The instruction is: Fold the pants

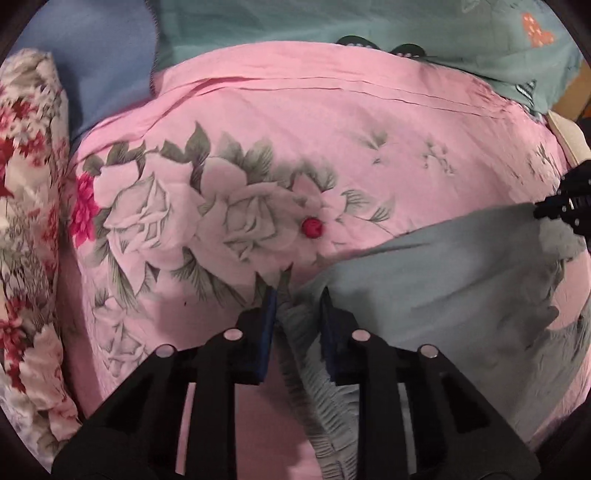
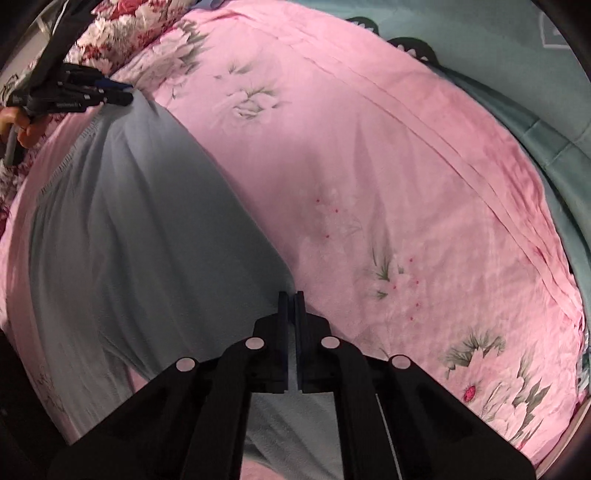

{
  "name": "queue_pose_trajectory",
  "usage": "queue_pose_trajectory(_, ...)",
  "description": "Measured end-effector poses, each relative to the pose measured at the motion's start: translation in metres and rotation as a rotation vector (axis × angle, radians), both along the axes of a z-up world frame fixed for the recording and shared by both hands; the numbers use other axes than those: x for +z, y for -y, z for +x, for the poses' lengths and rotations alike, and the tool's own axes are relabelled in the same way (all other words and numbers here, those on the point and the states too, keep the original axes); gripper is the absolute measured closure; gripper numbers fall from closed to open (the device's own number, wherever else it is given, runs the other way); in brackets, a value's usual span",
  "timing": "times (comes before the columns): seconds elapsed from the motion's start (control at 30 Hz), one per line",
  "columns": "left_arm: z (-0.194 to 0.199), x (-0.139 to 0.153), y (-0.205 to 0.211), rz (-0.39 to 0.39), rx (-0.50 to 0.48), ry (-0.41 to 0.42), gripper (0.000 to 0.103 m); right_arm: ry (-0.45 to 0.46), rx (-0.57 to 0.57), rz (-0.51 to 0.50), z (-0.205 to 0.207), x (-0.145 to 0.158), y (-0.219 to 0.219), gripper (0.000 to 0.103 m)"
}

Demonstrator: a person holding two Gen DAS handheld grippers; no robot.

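Pale grey-blue pants [image 1: 443, 277] lie spread on a pink floral bedsheet [image 1: 332, 129]. In the left wrist view my left gripper [image 1: 299, 306] points down at the gathered elastic waistband [image 1: 317, 387], which bunches up between its blue pads, and the pads pinch it. The right wrist view shows the pants [image 2: 129, 221] running from my right gripper [image 2: 291, 299] up to the left gripper [image 2: 118, 92]. The right jaws stand almost together on the cloth's near corner. The right gripper [image 1: 543, 210] also appears at the pants' far corner in the left wrist view.
A red-and-white floral quilt [image 1: 29, 221] lies along the sheet's left side, with blue cloth [image 1: 92, 55] behind it. A teal blanket [image 1: 332, 22] borders the far edge of the pink sheet [image 2: 406, 166]. A person's hand [image 2: 22, 129] grips the left gripper's handle.
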State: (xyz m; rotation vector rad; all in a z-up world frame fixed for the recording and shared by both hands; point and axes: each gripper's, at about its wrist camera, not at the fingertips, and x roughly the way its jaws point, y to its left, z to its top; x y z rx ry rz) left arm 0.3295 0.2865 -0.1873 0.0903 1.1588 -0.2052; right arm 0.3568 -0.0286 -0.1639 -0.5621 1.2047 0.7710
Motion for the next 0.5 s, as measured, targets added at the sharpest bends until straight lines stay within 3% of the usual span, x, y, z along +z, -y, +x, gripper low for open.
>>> queue_pose_trajectory(0.2, -0.023, 0.032, -0.001, 0.004, -0.04, 0.06, 0.084, 0.042, -0.037, 0.069, -0.021, 0.043, 0.024, 0.101)
queue_pose_trajectory(0.37, -0.072, 0.082, 0.006, 0.025, -0.117, 0.16, 0.084, 0.112, 0.016, 0.103, -0.079, 0.09, 0.032, 0.101)
queue_pose_trajectory(0.5, -0.125, 0.106, 0.015, 0.05, -0.188, 0.189, 0.084, 0.129, 0.088, 0.105, -0.144, 0.107, 0.021, 0.101)
